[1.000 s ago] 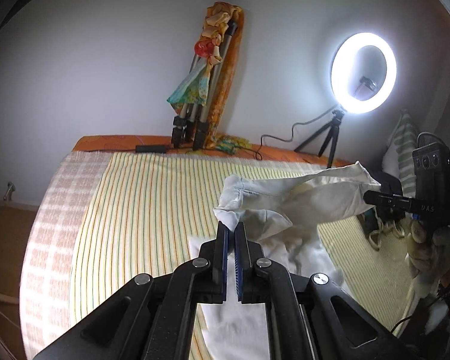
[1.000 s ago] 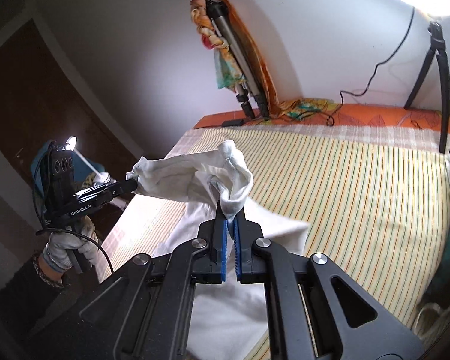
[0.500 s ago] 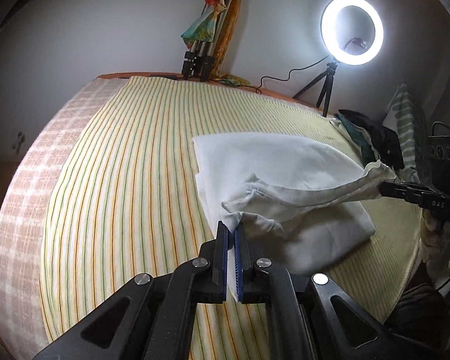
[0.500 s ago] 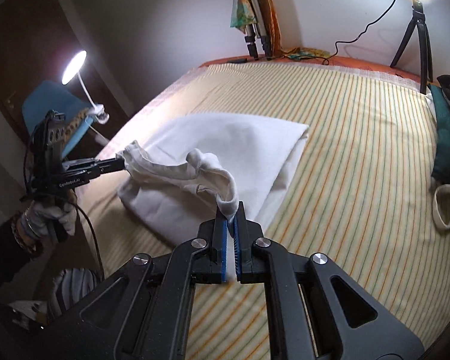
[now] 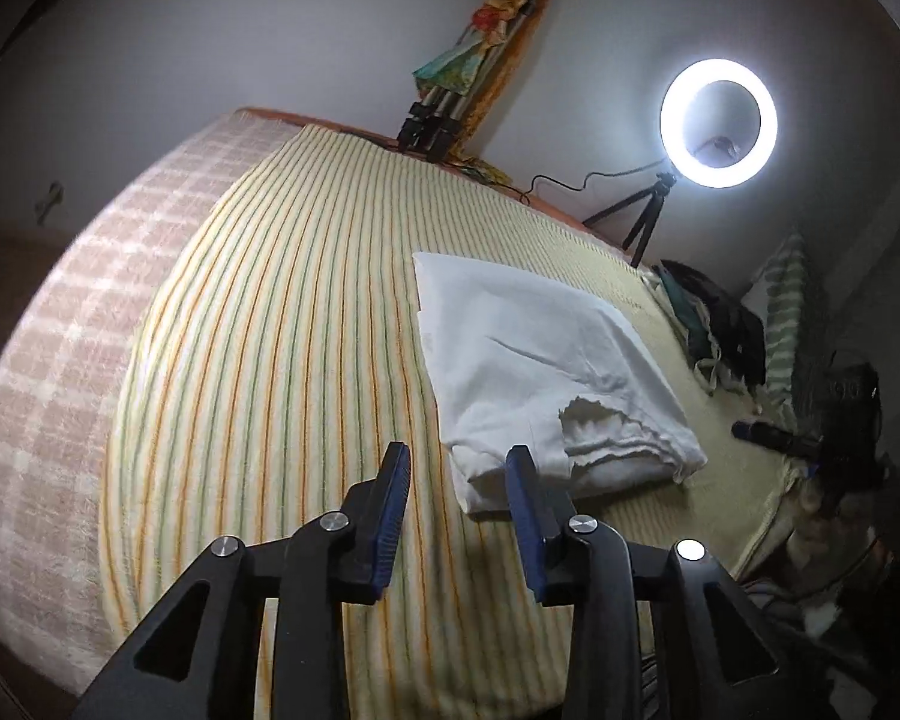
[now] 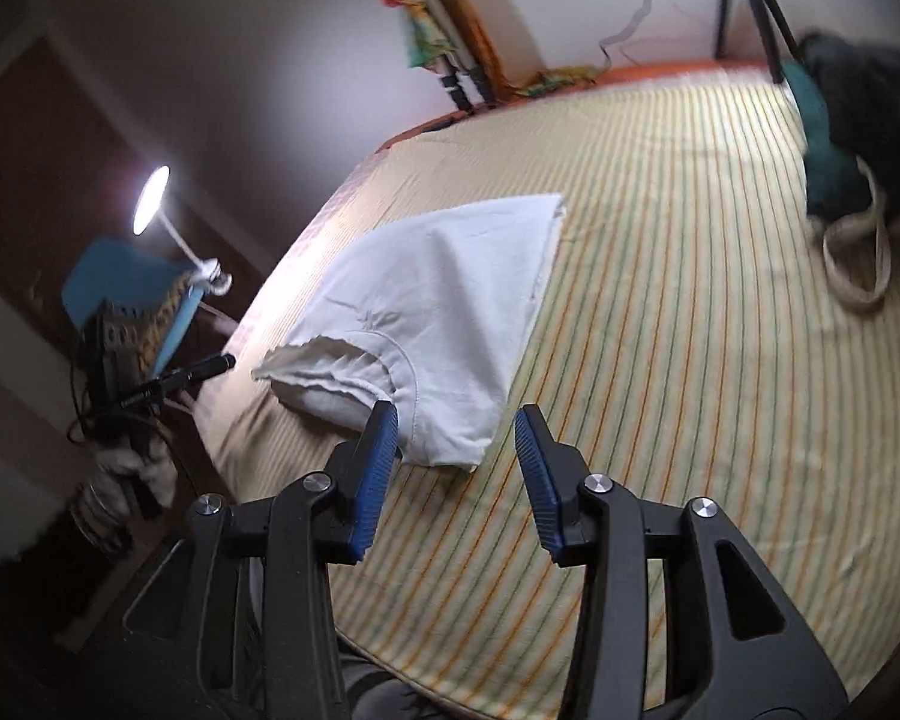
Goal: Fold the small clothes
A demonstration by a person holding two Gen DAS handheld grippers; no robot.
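Released since the earlier frames, the white garment [image 5: 540, 372] lies folded near the bed's [image 5: 282, 360] front edge, long axis running toward the wall; both the left gripper [image 5: 456, 480] and the right gripper [image 6: 456, 441] are opening, empty, flanking its near end.

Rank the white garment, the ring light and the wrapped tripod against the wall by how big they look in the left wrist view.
1. White garment, largest by far, though it lies nearest the camera.
2-3. Ring light and wrapped tripod look alike in size, round against long and thin, so I won't rank them.
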